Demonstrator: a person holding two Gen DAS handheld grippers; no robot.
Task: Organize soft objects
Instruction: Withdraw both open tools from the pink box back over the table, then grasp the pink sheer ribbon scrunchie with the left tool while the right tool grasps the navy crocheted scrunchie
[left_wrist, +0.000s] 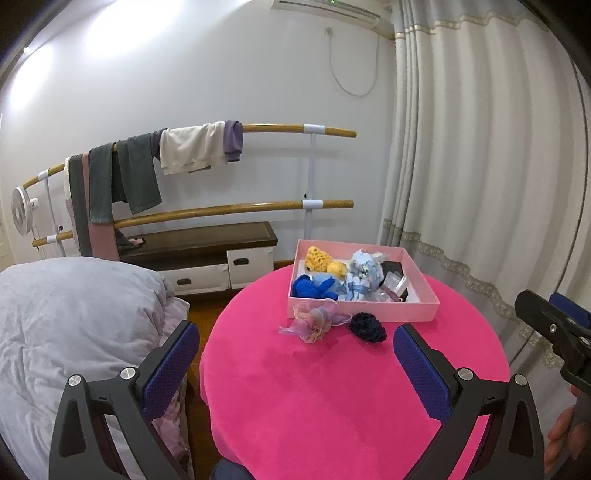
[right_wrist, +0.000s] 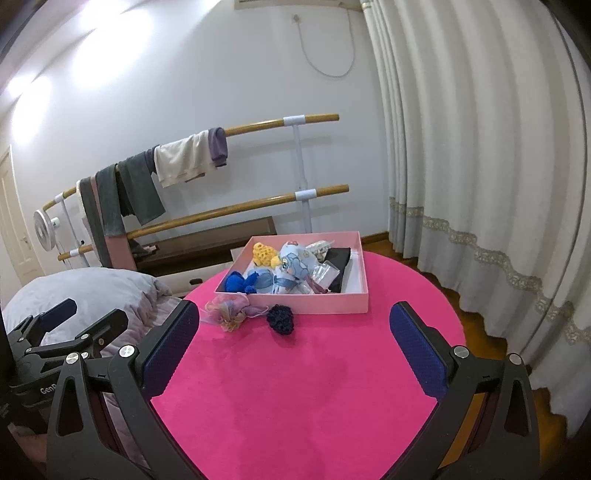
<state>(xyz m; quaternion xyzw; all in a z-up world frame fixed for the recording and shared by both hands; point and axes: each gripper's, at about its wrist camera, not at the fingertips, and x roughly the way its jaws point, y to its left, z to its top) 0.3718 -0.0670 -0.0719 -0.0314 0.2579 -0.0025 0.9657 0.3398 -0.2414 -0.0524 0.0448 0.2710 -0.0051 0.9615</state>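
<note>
Hovering both grippers, jaws wide and empty, I'm eyeing the navy scrunchie (right_wrist: 280, 318): light, squashy, best pinched across its bunched middle.

Between the spread jaws of the left gripper (left_wrist: 295, 356) the round table (left_wrist: 332, 387) wore a matt, velvety pink cloth. Ahead of the jaws lay a sheer, gauzy pastel scrunchie (left_wrist: 314, 321) and a dark knitted scrunchie (left_wrist: 368, 326). Beyond them the pink box (left_wrist: 369, 310) looked like smooth matt card, holding crocheted yellow yarn (left_wrist: 321, 260). The gripper's pads (left_wrist: 170, 365) were blue, dimpled rubber on matt black plastic with shiny metal bolts.
</note>
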